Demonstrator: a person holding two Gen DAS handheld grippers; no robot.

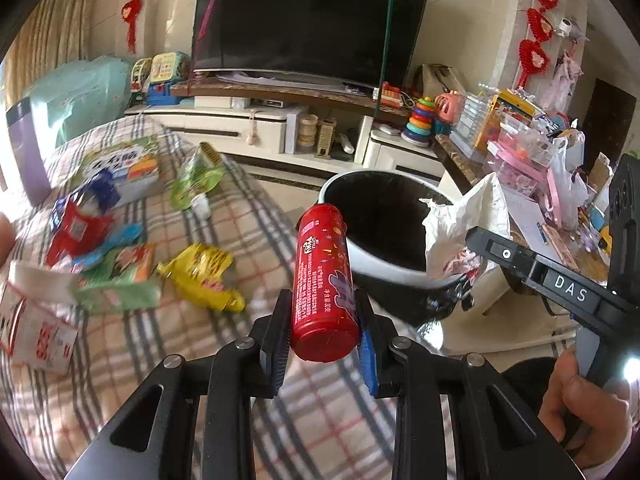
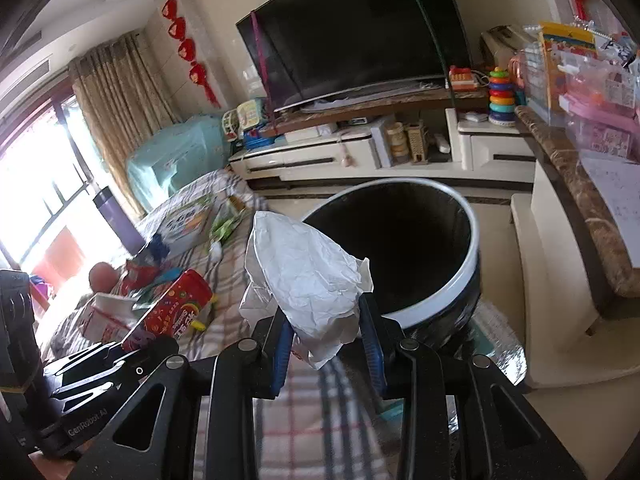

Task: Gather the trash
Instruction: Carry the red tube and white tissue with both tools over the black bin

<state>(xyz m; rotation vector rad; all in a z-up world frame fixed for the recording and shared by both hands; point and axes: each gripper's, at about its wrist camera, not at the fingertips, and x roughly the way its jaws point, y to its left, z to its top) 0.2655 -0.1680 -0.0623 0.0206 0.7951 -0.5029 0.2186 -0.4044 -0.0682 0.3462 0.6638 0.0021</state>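
Observation:
My left gripper (image 1: 322, 320) is shut on a red cylindrical snack can (image 1: 322, 280), which points toward a round bin (image 1: 384, 232) with a white rim and a dark inside. My right gripper (image 2: 325, 320) is shut on a crumpled white paper bag (image 2: 308, 276), held just left of the bin (image 2: 404, 248). The left wrist view shows the same bag (image 1: 460, 228) over the bin's right rim, with the right gripper (image 1: 472, 272) behind it. In the right wrist view the red can (image 2: 182, 308) and the left gripper (image 2: 132, 344) sit at lower left.
Several wrappers lie on the plaid cloth (image 1: 208, 240): a yellow packet (image 1: 204, 280), a green one (image 1: 196, 176), a red and blue one (image 1: 80, 224) and white cartons (image 1: 36, 320). A TV cabinet (image 1: 248, 128) stands behind, a cluttered counter (image 1: 520, 152) at right.

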